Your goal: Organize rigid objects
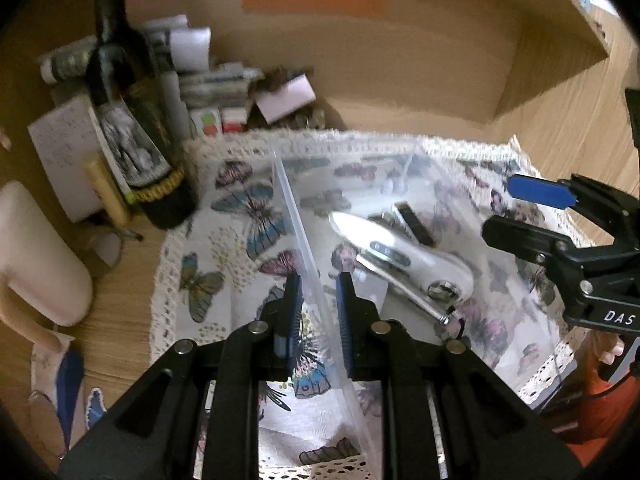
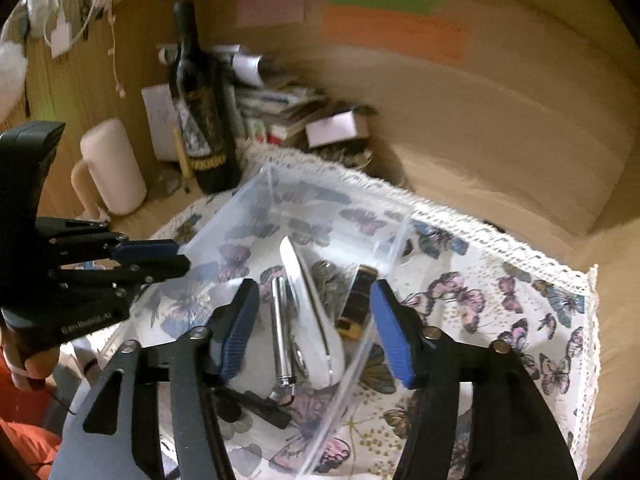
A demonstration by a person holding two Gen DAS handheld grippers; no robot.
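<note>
A clear plastic box (image 1: 304, 236) (image 2: 256, 192) stands on a butterfly-print cloth (image 1: 224, 248) (image 2: 520, 300). Inside it lie a white knife-shaped tool (image 1: 400, 252) (image 2: 310, 312), a metal pen-like rod (image 2: 278, 332), a dark and gold lighter (image 1: 414, 224) (image 2: 358, 300) and some keys (image 2: 326, 276). My left gripper (image 1: 318, 300) straddles the box's left wall, its jaws close around it with a small gap. My right gripper (image 2: 314, 326) is open and empty, just above the things in the box; it also shows in the left wrist view (image 1: 516, 208).
A dark wine bottle (image 1: 132, 120) (image 2: 202, 112), a cream mug (image 1: 36, 252) (image 2: 112, 168) and a pile of papers and small boxes (image 1: 224, 88) (image 2: 288, 104) stand behind the cloth. Wooden shelf walls (image 1: 440, 60) close the back and right.
</note>
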